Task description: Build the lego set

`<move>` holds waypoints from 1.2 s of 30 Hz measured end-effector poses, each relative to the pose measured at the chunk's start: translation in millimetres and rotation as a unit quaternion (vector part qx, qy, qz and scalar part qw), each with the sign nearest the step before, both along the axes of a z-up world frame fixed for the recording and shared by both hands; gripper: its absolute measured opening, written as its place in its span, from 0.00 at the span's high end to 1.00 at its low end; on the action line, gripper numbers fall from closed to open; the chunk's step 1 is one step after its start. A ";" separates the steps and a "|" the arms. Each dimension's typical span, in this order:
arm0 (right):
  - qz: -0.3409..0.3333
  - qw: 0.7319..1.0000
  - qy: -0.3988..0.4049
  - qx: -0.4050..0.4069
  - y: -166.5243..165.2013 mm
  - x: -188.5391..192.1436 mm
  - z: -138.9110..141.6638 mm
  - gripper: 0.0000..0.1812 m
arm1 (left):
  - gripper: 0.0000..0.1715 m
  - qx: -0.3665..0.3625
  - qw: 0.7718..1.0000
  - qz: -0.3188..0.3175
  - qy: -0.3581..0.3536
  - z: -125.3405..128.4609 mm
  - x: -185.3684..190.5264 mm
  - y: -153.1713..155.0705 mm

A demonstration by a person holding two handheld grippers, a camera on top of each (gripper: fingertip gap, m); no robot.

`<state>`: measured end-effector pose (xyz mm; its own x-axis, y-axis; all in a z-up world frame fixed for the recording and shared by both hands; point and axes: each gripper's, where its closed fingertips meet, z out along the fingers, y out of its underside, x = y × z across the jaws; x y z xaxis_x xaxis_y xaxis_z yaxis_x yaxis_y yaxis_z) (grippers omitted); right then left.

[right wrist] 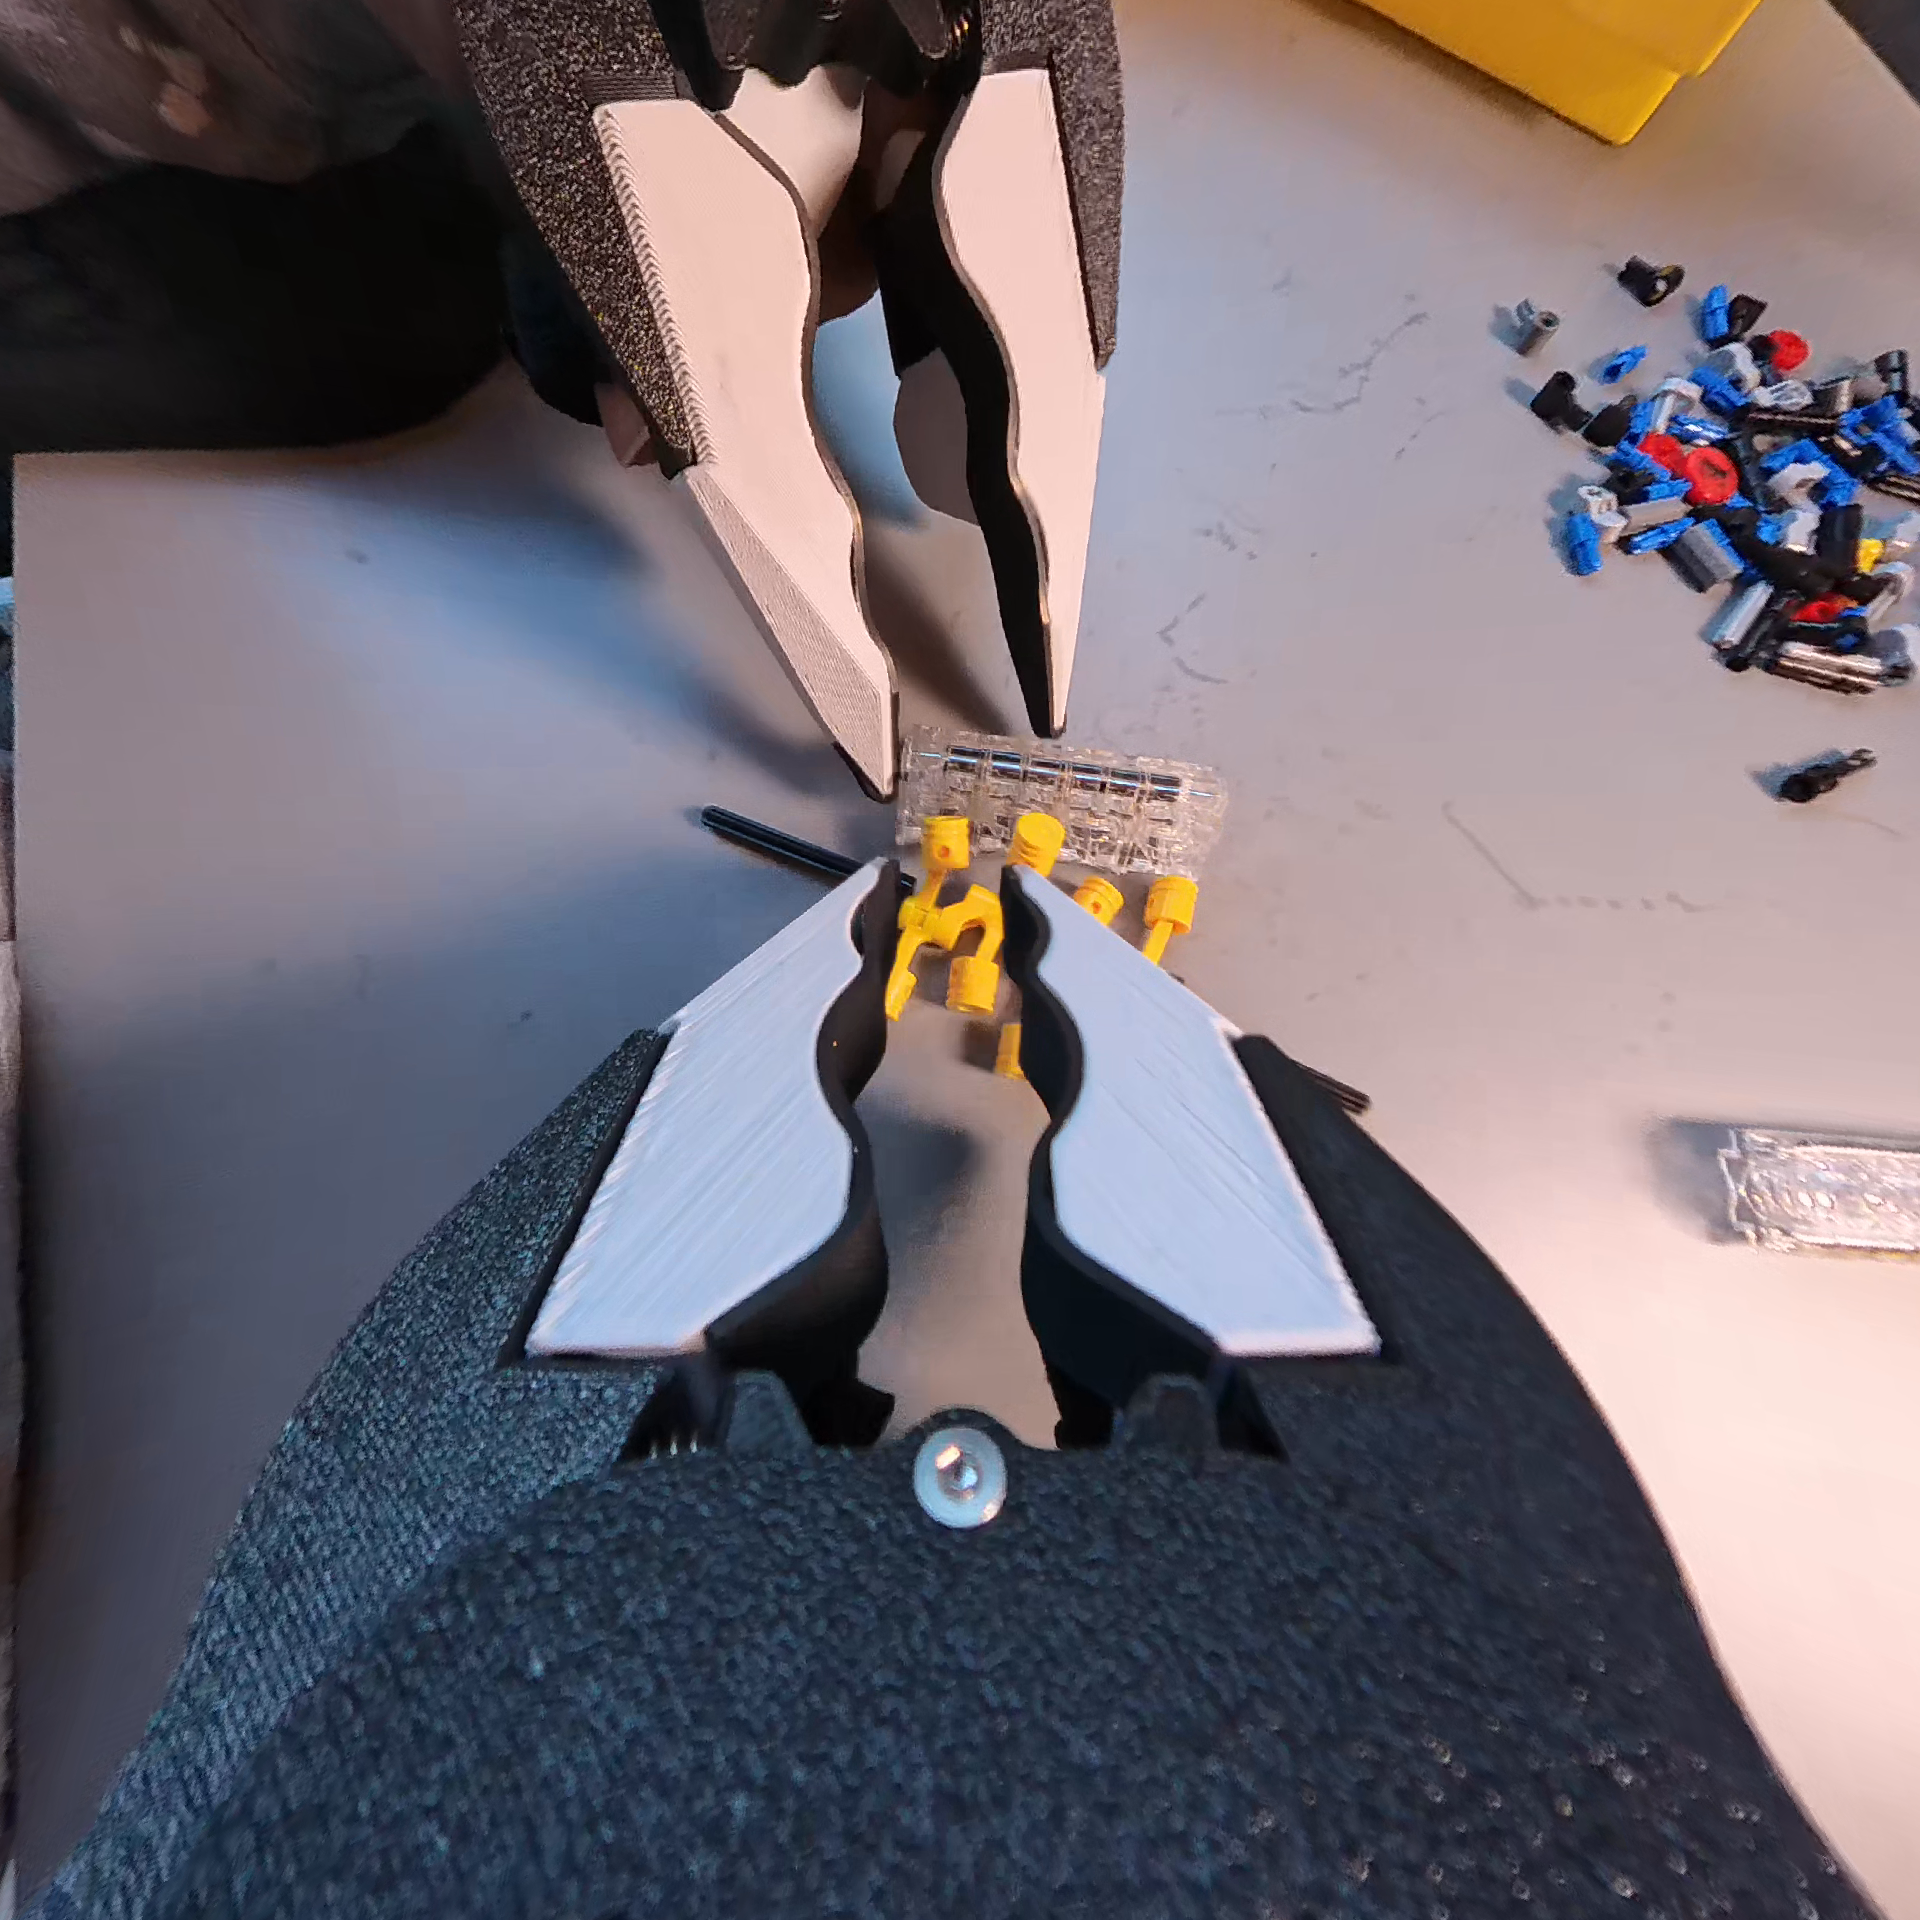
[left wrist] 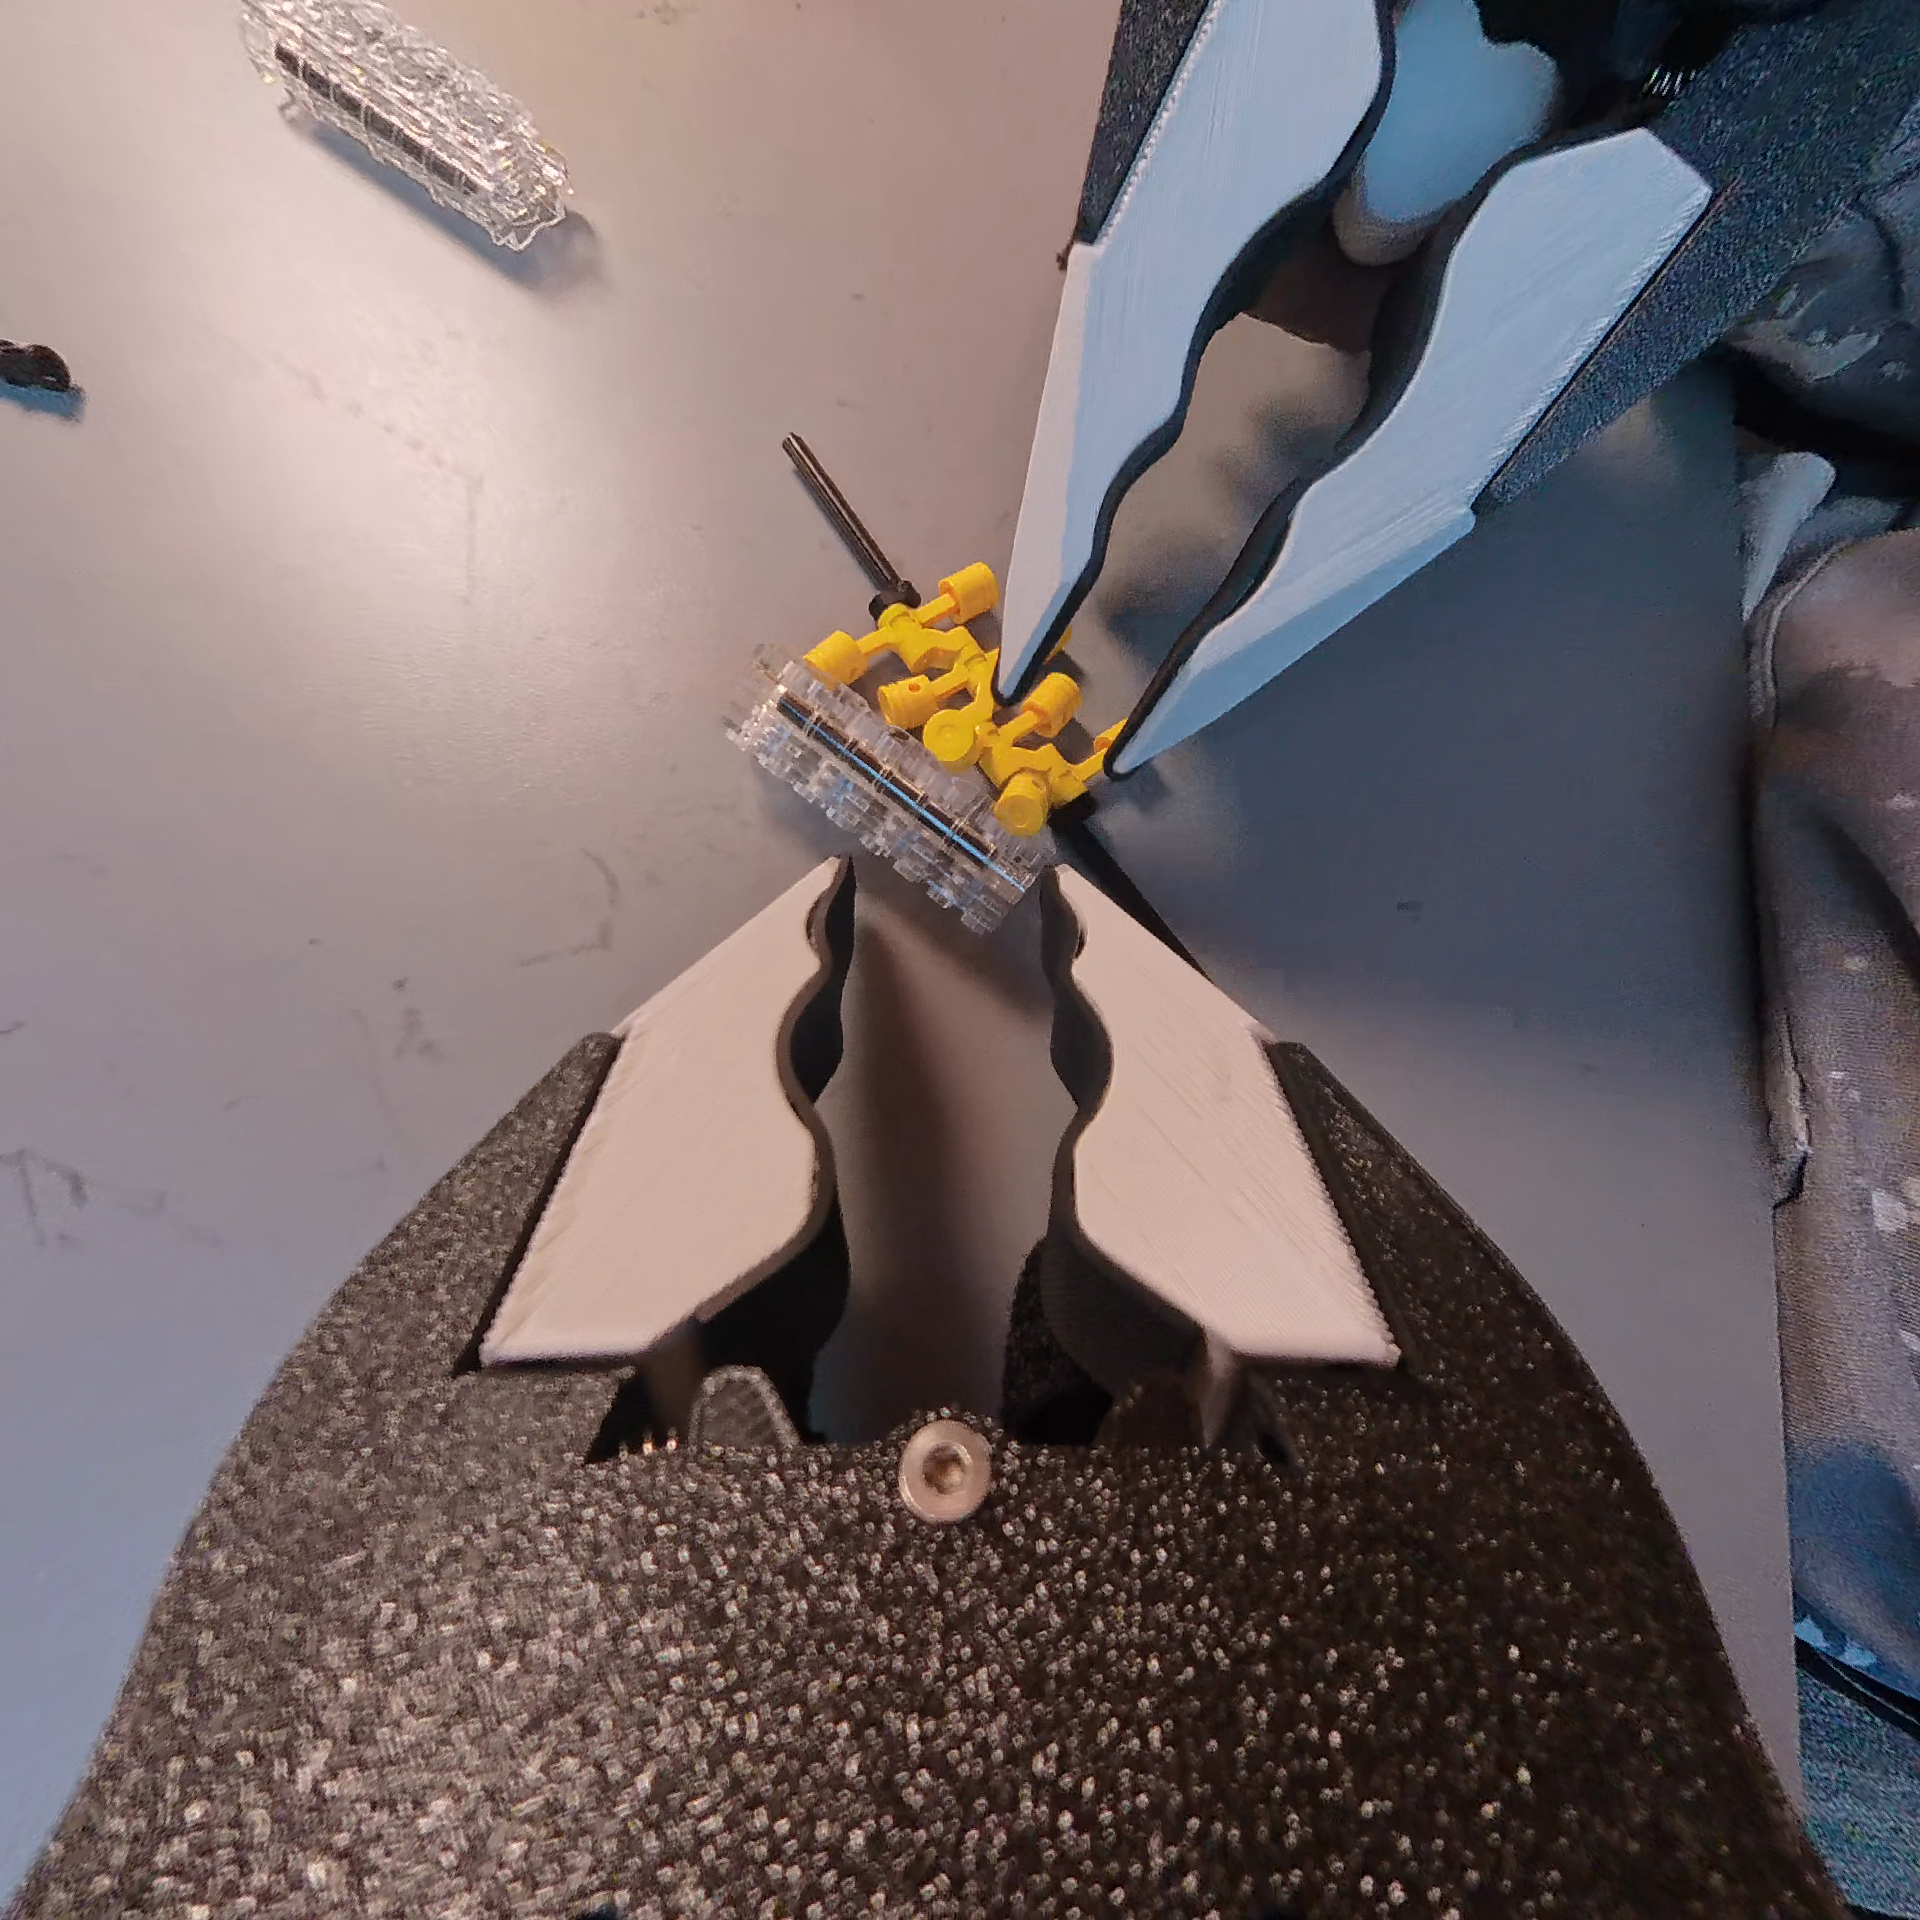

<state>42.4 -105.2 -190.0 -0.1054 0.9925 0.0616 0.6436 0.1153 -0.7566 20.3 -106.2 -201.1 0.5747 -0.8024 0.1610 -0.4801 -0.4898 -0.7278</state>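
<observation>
Clear studded engine block (right wrist: pixel 1060 805) lies mid-table, ribbed and glassy, the yellow piston assembly (right wrist: pixel 951 914) touching it on a black axle (left wrist: pixel 842 514). Left gripper (left wrist: pixel 948 873) spread wide at the block; right gripper (right wrist: pixel 945 883) parted around the pistons. A second clear block (right wrist: pixel 1823 1190) lies apart; a mixed brick pile (right wrist: pixel 1756 488) is farther off. No readable writing.

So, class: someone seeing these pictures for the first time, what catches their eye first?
Bright yellow piston pieces at the centre, beside a clear block, with the right gripper and left gripper closing in from opposite sides. Next, the heap of blue, red and black parts far right.
</observation>
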 end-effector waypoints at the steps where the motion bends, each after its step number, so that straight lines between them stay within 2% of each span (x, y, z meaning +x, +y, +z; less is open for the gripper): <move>1: -0.005 1.000 0.003 0.000 2.7 1.7 1.0 0.90 | 0.79 -0.001 1.000 0.002 -0.002 0.0 -0.6 0.6; 15: 0.001 0.999 -0.007 0.033 10.6 -13.1 -9.6 0.92 | 0.83 0.011 1.000 0.001 -0.003 -0.9 -4.5 6.1; 18: 0.003 0.999 0.003 0.034 13.0 -9.8 -0.9 0.91 | 0.83 0.009 1.000 0.002 -0.008 -0.5 -4.1 6.5; 22: -0.011 0.998 0.061 0.034 29.1 -3.3 29.4 0.89 | 0.81 0.011 0.999 0.004 -0.037 7.8 -3.1 8.3; 25: -0.043 0.990 0.127 0.051 58.7 4.1 60.4 0.87 | 0.79 0.032 0.997 0.018 -0.075 20.7 -3.8 16.7; 28: -0.100 0.972 0.194 0.082 107.3 15.8 96.8 0.83 | 0.78 0.065 0.990 0.055 -0.108 33.6 -9.3 32.3; 33: -0.209 0.920 0.306 0.129 214.7 35.9 162.2 0.82 | 0.75 0.141 0.965 0.158 -0.152 58.3 -31.3 67.9; 36: -0.269 0.885 0.359 0.127 275.7 34.1 186.4 0.83 | 0.75 0.175 0.943 0.220 -0.177 72.3 -44.9 88.6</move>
